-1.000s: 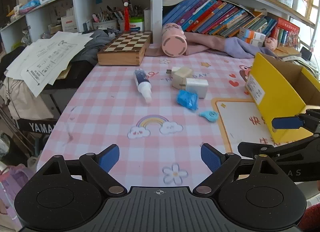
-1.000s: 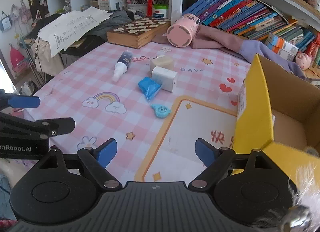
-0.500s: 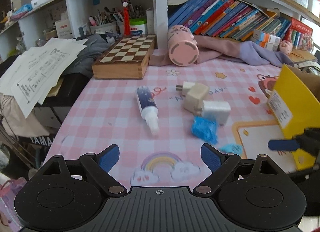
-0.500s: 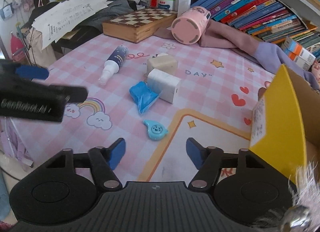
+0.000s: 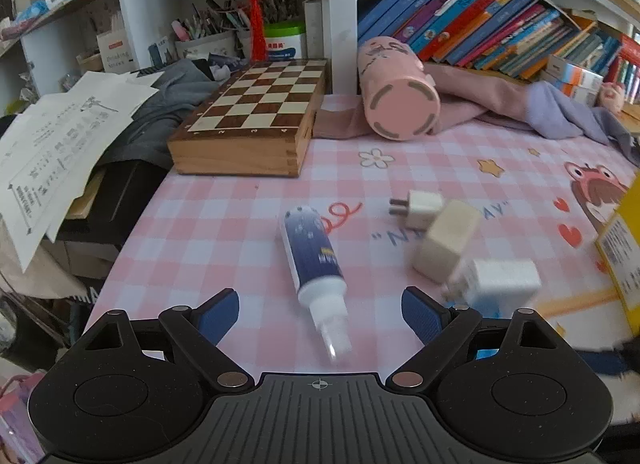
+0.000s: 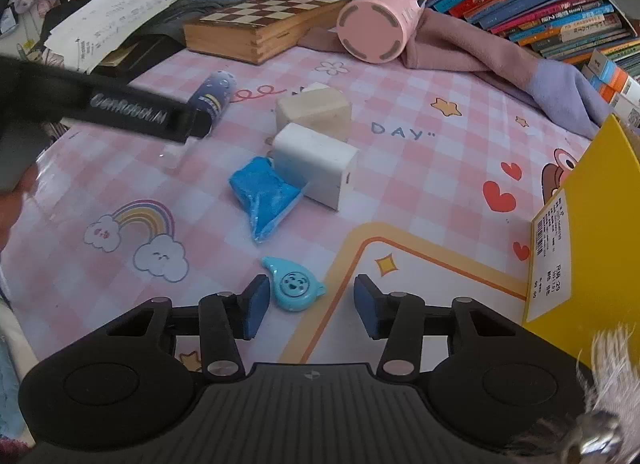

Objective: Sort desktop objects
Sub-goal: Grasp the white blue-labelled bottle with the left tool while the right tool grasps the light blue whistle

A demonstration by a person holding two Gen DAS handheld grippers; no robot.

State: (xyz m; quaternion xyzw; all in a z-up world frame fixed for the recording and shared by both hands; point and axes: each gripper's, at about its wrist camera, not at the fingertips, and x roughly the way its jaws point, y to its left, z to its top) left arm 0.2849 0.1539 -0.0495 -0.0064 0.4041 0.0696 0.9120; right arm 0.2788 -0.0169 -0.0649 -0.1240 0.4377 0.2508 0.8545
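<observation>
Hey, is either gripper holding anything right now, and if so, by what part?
Nothing is held. The left gripper is open around the bottle's nozzle end, untouched. The right gripper is open around the blue whistle, not clamped.

Left wrist view: low over the counter [image 5: 224, 223], facing the shelves, close to the bottle [image 5: 314, 260]. Right wrist view: low, from further right, facing the same way. Shared: bottle [image 6: 212, 97], chargers [image 6: 316, 163], chessboard [image 6: 260, 23], pink cup [image 6: 378, 25].
</observation>
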